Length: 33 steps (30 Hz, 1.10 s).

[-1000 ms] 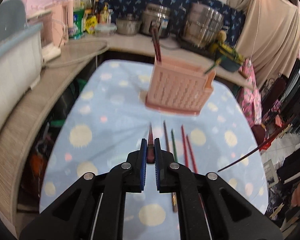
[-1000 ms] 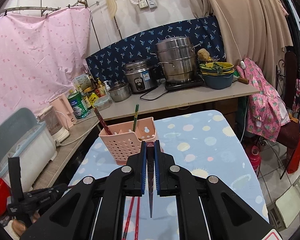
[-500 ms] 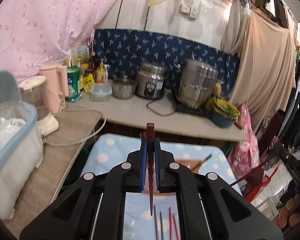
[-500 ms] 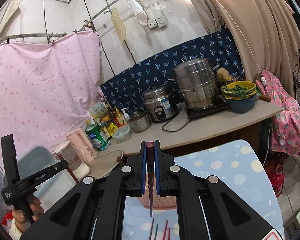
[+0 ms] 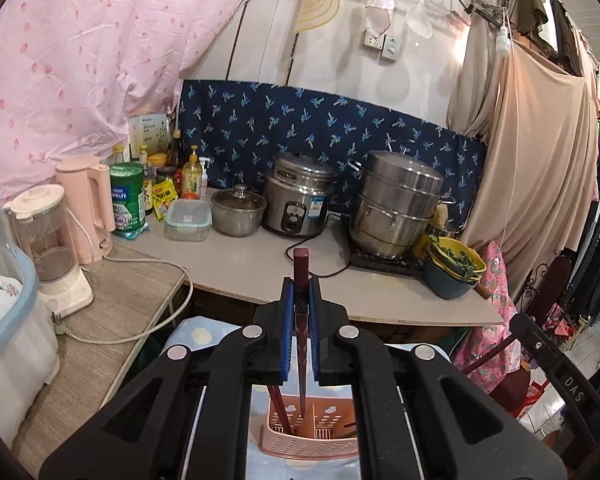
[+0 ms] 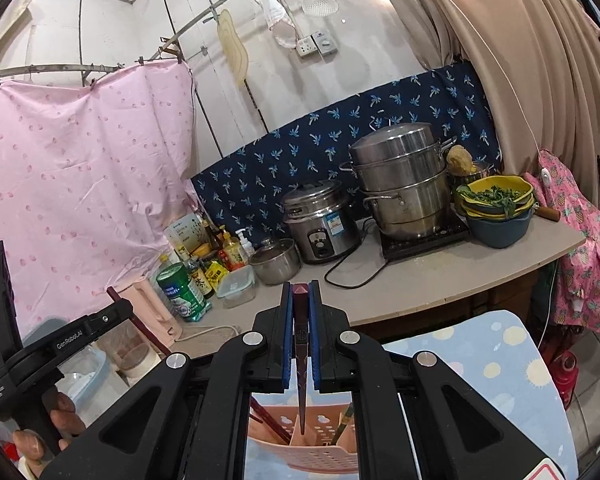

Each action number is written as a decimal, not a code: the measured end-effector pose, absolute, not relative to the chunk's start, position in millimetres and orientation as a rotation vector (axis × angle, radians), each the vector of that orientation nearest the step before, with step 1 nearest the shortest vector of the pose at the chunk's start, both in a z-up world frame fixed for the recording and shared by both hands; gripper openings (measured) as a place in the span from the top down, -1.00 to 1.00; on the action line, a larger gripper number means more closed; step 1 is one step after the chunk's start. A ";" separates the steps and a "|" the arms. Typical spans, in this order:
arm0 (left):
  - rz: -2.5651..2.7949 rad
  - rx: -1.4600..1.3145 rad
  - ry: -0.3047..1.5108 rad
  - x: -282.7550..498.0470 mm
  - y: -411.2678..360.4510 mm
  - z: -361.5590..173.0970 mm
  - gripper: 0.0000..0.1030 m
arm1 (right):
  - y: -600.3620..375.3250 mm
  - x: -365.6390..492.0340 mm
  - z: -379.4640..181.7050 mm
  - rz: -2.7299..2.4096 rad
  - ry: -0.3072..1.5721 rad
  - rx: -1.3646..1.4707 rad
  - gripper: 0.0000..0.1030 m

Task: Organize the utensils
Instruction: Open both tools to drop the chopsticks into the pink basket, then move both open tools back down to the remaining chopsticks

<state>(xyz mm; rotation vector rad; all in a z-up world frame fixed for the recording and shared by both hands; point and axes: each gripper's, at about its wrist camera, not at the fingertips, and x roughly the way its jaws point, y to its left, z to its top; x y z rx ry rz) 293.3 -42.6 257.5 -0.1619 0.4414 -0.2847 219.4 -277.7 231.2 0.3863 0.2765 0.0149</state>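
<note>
My left gripper [image 5: 301,292] is shut on a dark red chopstick [image 5: 301,320] held upright, tip down over the pink perforated utensil basket [image 5: 312,440]. The basket holds another dark red chopstick [image 5: 278,408]. My right gripper [image 6: 301,296] is shut on a second dark red chopstick [image 6: 301,344], also upright with its tip over the same basket [image 6: 316,452]. In the right wrist view the basket holds dark red chopsticks [image 6: 266,416] on the left and a green chopstick [image 6: 344,420] on the right. The left gripper's body [image 6: 60,344] shows at the left of the right wrist view.
The basket stands on a blue spotted tablecloth [image 6: 500,360]. Behind runs a counter [image 5: 252,264] with a rice cooker [image 5: 298,196], a steel steamer pot [image 5: 396,204], a small pot [image 5: 238,212], bowls of greens [image 5: 454,264], a pink kettle [image 5: 88,208], a blender [image 5: 48,244] and bottles.
Both grippers have risen and tilted level, each still holding its chopstick. The basket now sits directly below both chopstick tips, and the chopsticks on the cloth have left view.
</note>
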 end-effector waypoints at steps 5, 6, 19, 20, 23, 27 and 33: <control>-0.276 -0.168 0.494 309.4 -42.6 231.5 0.87 | -276.4 243.7 205.2 -0.001 0.347 0.367 0.87; -0.273 -0.167 0.507 311.6 -42.7 224.8 0.87 | -275.3 246.9 199.9 -0.004 0.359 0.361 0.87; -0.247 -0.149 0.602 320.3 -45.8 178.5 0.82 | -258.8 260.4 170.4 -0.045 0.445 0.264 0.67; -0.239 -0.146 0.600 318.6 -46.0 178.0 0.71 | -257.4 259.0 171.6 -0.046 0.443 0.257 0.54; -0.230 -0.131 0.591 311.4 -47.2 178.9 0.60 | -252.8 251.2 176.6 -0.050 0.427 0.237 0.41; -0.230 -0.120 0.580 300.9 -47.7 182.2 0.59 | -243.6 239.8 183.0 -0.049 0.409 0.195 0.39; -0.234 -0.117 0.560 280.6 -44.0 188.5 0.38 | -231.1 218.8 189.4 -0.027 0.395 0.178 0.37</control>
